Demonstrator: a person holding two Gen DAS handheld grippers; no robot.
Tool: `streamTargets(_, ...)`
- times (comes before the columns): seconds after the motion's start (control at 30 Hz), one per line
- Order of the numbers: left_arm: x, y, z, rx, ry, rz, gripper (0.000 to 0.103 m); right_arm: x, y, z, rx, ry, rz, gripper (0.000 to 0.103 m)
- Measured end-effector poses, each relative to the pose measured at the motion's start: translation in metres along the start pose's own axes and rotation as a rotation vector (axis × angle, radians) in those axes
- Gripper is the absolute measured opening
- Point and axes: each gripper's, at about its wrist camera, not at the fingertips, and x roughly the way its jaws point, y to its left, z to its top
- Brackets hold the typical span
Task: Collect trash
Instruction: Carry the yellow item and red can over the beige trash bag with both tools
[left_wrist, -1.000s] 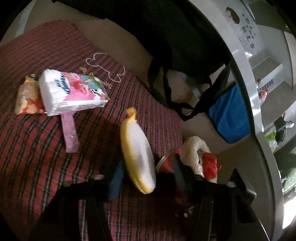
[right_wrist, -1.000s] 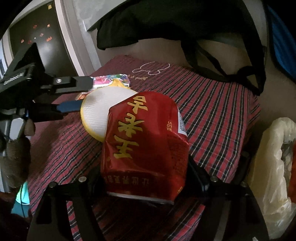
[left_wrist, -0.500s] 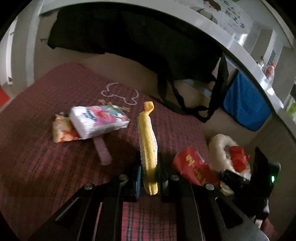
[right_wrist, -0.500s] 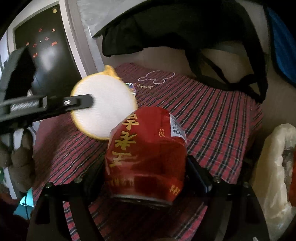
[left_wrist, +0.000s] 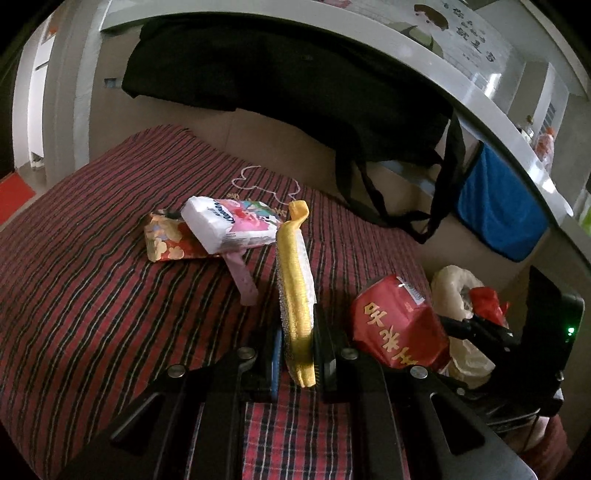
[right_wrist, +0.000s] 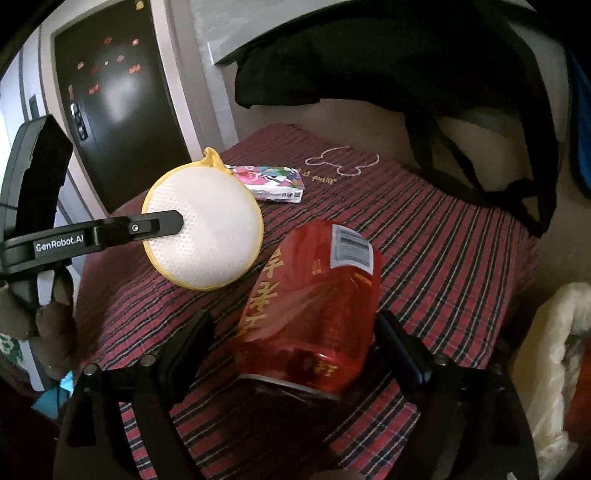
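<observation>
The left gripper (left_wrist: 297, 354) is clamped on a round yellow-rimmed sponge (left_wrist: 295, 288), holding it on edge above the near part of the plaid cloth (left_wrist: 92, 295). The right gripper (right_wrist: 291, 343) has the crushed red can (right_wrist: 314, 302) between its fingers, and its jaws have just been opening; in the right wrist view a gap shows on the left side of the can, so the grip looks released or nearly so. The can sits near the cloth's right edge, close to the white plastic bag (left_wrist: 458, 291) that already has something red in it, probably the trash bag. So two pieces are picked up but neither is in the bag yet. Left on the cloth toward its far side are a tissue pack (left_wrist: 232, 225), a small patterned packet (left_wrist: 166, 240) touching it, and a pink strip (left_wrist: 242, 277) poking out beneath the pack.
</observation>
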Motion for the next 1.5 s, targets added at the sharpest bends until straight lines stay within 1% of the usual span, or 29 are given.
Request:
streamTargets(0.1,0.0,-0.001,-0.002,0.006,-0.005,0.005,0.014,0.012,0.001,0.007,-0.032,0.021,-0.076,0.087)
streamTargets(0.17,-0.001,-0.001,-0.003,0.013,-0.01,0.013,0.014,0.023,0.002,0.01,-0.064,0.057,-0.124,0.087)
streamTargets(0.23,-0.001,-0.001,-0.004,0.014,-0.013,0.017,0.014,0.032,0.001,0.011,-0.072,0.087,-0.149,0.084)
streamTargets(0.27,-0.002,0.0,-0.004,0.015,-0.014,0.018,0.014,0.033,-0.001,0.012,-0.055,0.083,-0.141,0.081)
streamTargets(0.3,-0.003,-0.001,-0.005,0.019,-0.016,0.019,0.014,0.031,-0.004,0.013,-0.035,0.071,-0.126,0.08)
streamTargets(0.37,-0.005,-0.003,-0.005,0.033,-0.03,0.028,0.014,0.02,-0.014,0.015,0.042,0.021,-0.065,0.08)
streamTargets(0.4,-0.006,-0.004,-0.005,0.042,-0.037,0.034,0.014,0.014,-0.017,0.016,0.066,0.0,-0.055,0.08)
streamTargets(0.5,-0.012,-0.011,-0.004,0.071,-0.068,0.057,0.014,-0.001,-0.02,0.018,0.084,-0.042,-0.052,0.08)
streamTargets(0.7,-0.027,-0.036,0.004,0.112,-0.119,0.056,0.014,-0.04,-0.02,0.025,0.093,-0.13,-0.059,0.08)
streamTargets(0.8,-0.037,-0.061,0.012,0.151,-0.156,0.026,0.014,-0.063,-0.022,0.025,0.092,-0.172,-0.075,0.08)
streamTargets(0.87,-0.042,-0.081,0.016,0.18,-0.183,0.004,0.014,-0.089,-0.027,0.024,0.087,-0.221,-0.115,0.08)
streamTargets(0.97,-0.045,-0.117,0.021,0.223,-0.218,-0.051,0.014,-0.125,-0.041,0.019,0.095,-0.275,-0.183,0.08)
streamTargets(1.07,-0.037,-0.154,0.021,0.252,-0.227,-0.112,0.014,-0.17,-0.064,0.006,0.135,-0.331,-0.266,0.08)
streamTargets(1.2,-0.014,-0.206,0.011,0.29,-0.211,-0.192,0.014,-0.214,-0.099,-0.015,0.207,-0.375,-0.355,0.08)
streamTargets(1.23,-0.011,-0.216,0.009,0.303,-0.209,-0.202,0.014,-0.225,-0.108,-0.021,0.227,-0.386,-0.382,0.08)
streamTargets(1.33,0.01,-0.25,0.002,0.353,-0.189,-0.228,0.014,-0.245,-0.129,-0.035,0.266,-0.403,-0.428,0.08)
streamTargets(1.43,0.036,-0.275,-0.003,0.392,-0.146,-0.247,0.014,-0.249,-0.146,-0.045,0.295,-0.399,-0.462,0.08)
streamTargets(1.5,0.049,-0.283,-0.006,0.399,-0.117,-0.264,0.014,-0.246,-0.159,-0.051,0.316,-0.39,-0.466,0.08)
